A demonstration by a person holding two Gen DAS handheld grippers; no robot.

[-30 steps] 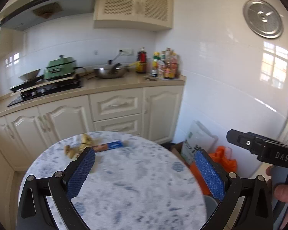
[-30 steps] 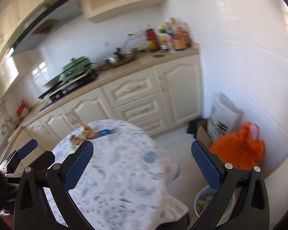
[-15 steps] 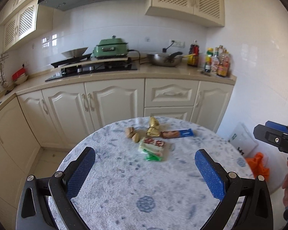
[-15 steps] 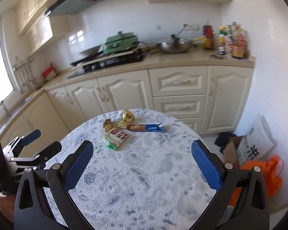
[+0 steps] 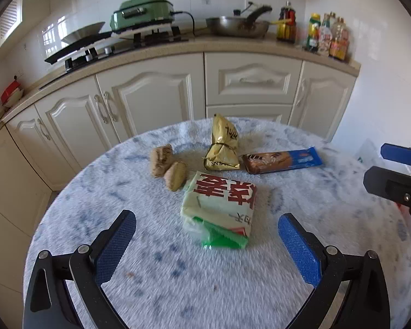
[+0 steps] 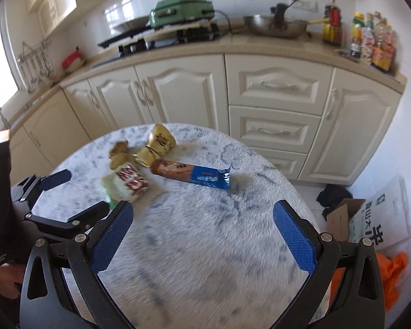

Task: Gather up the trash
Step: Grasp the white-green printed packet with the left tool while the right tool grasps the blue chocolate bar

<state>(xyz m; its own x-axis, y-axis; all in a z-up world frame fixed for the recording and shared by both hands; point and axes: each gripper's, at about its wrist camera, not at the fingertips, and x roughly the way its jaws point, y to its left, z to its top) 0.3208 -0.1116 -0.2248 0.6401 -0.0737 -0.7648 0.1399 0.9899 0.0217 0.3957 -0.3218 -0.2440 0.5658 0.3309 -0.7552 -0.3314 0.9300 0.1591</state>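
Several pieces of trash lie on a round blue-and-white table (image 5: pixel 178 288): a white-green packet with red letters (image 5: pixel 219 208) (image 6: pixel 130 182), a gold wrapper (image 5: pixel 223 148) (image 6: pixel 157 144), a brown-and-blue biscuit wrapper (image 5: pixel 282 160) (image 6: pixel 191 174), and two brown crumpled lumps (image 5: pixel 167 166). My left gripper (image 5: pixel 207 246) is open and empty, just short of the white-green packet. My right gripper (image 6: pixel 202 235) is open and empty over the table, short of the biscuit wrapper. Each gripper shows at the edge of the other's view.
Cream kitchen cabinets (image 5: pixel 156 98) and a counter with a stove, a green cooker (image 5: pixel 141 8), a pan and bottles stand behind the table. On the floor at the right are a cardboard box (image 6: pixel 339 219), a white bag and an orange bag (image 6: pixel 394 271).
Both grippers swung left from the wall and floor toward the table and moved closer and lower over the trash. Both stayed open.
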